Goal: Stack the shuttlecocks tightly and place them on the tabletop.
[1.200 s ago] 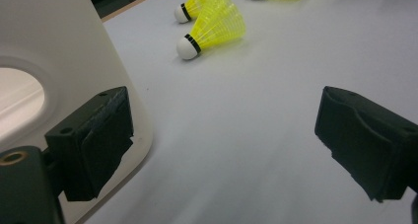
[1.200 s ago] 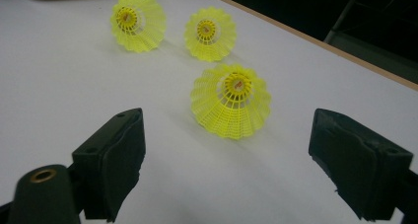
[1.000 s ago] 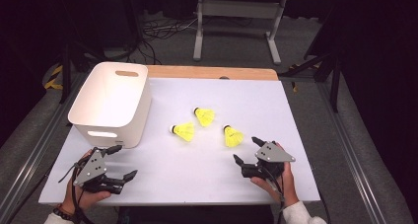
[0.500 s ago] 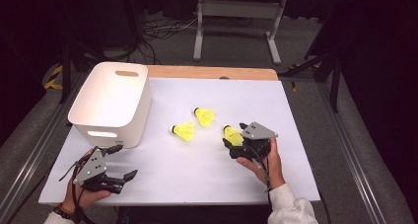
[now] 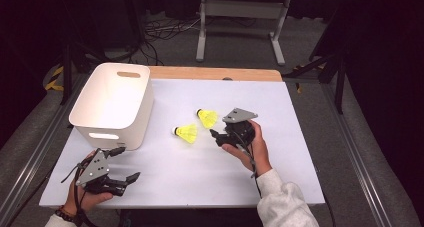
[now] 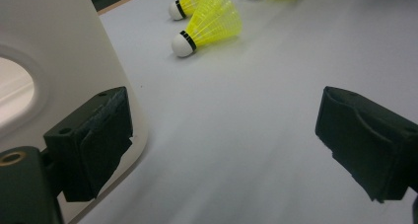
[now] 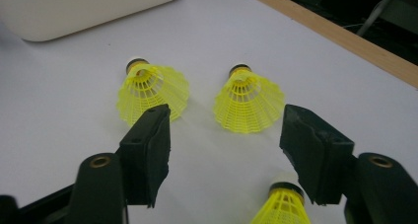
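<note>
White tabletop [image 5: 190, 172] with a wooden far edge, surrounded by dark floor and cables. At far left stands an open white plastic bin with handle cut-outs [image 5: 112, 104]. Two yellow plastic shuttlecocks with white corks lie on their sides near the table's middle: the left shuttlecock [image 5: 187, 133] and the far shuttlecock [image 5: 207, 118], just apart from each other. A third yellow shuttlecock [image 7: 282, 208] shows at the bottom of the right gripper view, close beneath the jaws. The right gripper [image 5: 216, 136], jaws wide and holding nothing, sits just right of the pair, pointing at them. The left gripper [image 5: 131, 178], also spread wide and empty, rests near the left front edge, beside the bin.
</note>
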Demonstrator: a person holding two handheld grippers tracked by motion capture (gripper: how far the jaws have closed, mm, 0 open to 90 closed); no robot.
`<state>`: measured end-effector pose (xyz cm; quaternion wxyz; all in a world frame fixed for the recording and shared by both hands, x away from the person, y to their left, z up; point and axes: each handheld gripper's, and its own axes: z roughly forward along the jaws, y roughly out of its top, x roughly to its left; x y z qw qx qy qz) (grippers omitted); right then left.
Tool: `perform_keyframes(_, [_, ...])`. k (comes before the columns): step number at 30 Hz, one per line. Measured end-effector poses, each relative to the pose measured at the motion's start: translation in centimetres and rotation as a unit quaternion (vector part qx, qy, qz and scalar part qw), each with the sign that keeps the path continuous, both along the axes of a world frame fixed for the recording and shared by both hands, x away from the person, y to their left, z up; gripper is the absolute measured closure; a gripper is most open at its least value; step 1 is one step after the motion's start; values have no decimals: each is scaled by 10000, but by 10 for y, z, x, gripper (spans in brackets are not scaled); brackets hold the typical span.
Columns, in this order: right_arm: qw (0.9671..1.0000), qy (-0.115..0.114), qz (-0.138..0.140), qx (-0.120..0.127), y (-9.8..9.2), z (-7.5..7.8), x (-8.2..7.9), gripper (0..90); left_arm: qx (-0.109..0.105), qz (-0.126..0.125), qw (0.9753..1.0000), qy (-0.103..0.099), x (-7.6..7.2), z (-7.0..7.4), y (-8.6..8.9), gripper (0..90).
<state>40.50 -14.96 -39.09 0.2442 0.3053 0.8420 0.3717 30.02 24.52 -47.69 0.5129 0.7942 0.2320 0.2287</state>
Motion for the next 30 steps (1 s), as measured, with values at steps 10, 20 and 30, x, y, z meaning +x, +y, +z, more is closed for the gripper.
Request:
perform_keyframes(10, [9944,873,-24,-594,34,-10,37,453,-30,-18,10000,-22,-1,1,0,84])
perform_keyframes(20, [9859,1389,-247,-900,57,-21,59,575,5,-72,10000,-56,-2,2,0,87])
perform_keyframes(30, [9835,1360,-577,-1049,63,-25,76,823,48,-152,9999,-22,-2,1,-1,91])
